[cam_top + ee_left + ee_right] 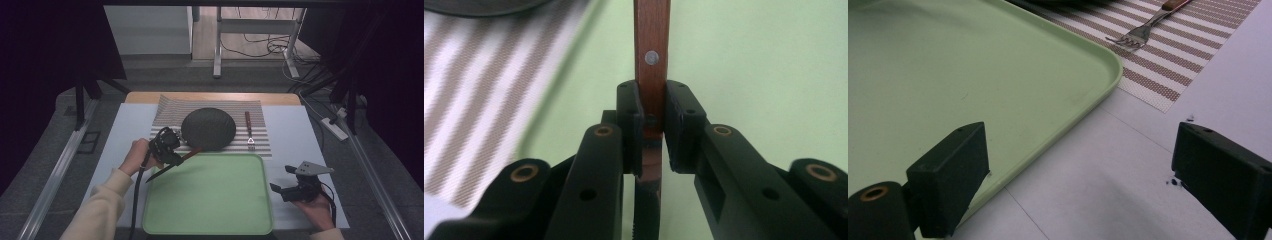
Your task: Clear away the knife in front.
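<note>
A knife [191, 154] with a reddish wooden handle [652, 30] is clamped between the jaws of my left gripper [167, 146], which is shut on it. The knife hangs slanted over the top left corner of the green tray [210, 200], dark blade toward the person. In the left gripper view the handle rises from the left gripper [654, 102], above the tray [749, 60]. My right gripper [281, 178] rests on the white table to the right of the tray, jaws wide open with nothing between them. In its own view my right gripper [1078, 165] straddles the tray's corner [1098, 55].
A dark round plate [208, 128] sits on a striped placemat [260, 112] behind the tray. A fork [248, 131] with a wooden handle lies on the mat to the plate's right, and the fork [1143, 30] is also in the right gripper view. Desk legs and cables stand beyond the table.
</note>
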Demonstrator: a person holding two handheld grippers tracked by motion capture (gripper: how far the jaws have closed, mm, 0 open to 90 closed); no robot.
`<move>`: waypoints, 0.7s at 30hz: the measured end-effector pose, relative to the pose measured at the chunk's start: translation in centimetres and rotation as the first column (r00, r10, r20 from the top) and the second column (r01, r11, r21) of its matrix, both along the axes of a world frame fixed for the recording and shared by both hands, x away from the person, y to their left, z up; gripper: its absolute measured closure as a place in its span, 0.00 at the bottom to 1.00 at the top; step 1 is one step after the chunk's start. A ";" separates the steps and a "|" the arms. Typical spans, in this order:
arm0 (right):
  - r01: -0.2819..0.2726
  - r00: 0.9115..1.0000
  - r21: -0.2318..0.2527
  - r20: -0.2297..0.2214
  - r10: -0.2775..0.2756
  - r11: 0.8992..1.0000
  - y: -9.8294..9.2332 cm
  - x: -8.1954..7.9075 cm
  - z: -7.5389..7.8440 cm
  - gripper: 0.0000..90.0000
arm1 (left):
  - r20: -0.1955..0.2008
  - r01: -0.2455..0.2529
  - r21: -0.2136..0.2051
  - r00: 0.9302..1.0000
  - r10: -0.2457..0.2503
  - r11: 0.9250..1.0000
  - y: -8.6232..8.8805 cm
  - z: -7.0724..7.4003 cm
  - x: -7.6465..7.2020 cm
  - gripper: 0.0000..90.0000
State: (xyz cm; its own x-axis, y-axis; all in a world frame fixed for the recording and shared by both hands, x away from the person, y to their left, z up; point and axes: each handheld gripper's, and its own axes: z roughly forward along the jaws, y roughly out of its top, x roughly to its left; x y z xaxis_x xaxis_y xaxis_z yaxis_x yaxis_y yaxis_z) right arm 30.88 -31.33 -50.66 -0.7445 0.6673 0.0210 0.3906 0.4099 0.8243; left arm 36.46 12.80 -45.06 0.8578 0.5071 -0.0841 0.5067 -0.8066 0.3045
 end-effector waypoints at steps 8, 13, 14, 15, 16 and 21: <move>0.000 1.000 0.001 -0.003 0.000 1.000 0.0 0.1 -0.1 0.09 | -0.027 0.011 -0.020 1.000 -0.011 1.000 -0.6 -1.0 -2.0 0.86; 0.001 1.000 -0.001 -0.003 -0.001 1.000 0.0 0.0 -0.1 0.09 | -0.046 0.024 -0.028 0.999 -0.025 0.999 -1.2 -2.0 -3.0 0.86; 0.001 1.000 -0.001 -0.003 -0.001 1.000 0.0 0.0 -0.1 0.09 | -0.049 0.026 -0.028 0.998 -0.027 0.999 -1.3 -2.2 -3.2 0.86; 0.001 1.000 -0.001 -0.004 -0.001 1.000 0.0 0.1 -0.1 0.09 | -0.053 0.025 -0.032 0.998 -0.027 0.999 -1.4 -2.3 -3.4 0.86; 0.000 1.000 -0.002 -0.005 0.000 1.000 0.0 0.1 -0.1 0.09 | -0.058 0.029 -0.035 0.998 -0.031 0.999 -1.6 -2.5 -3.6 0.86; -0.001 1.000 -0.004 -0.007 0.001 1.000 0.1 0.1 -0.1 0.09 | -0.067 0.047 -0.035 0.997 -0.049 0.998 -2.2 -3.5 -4.5 0.86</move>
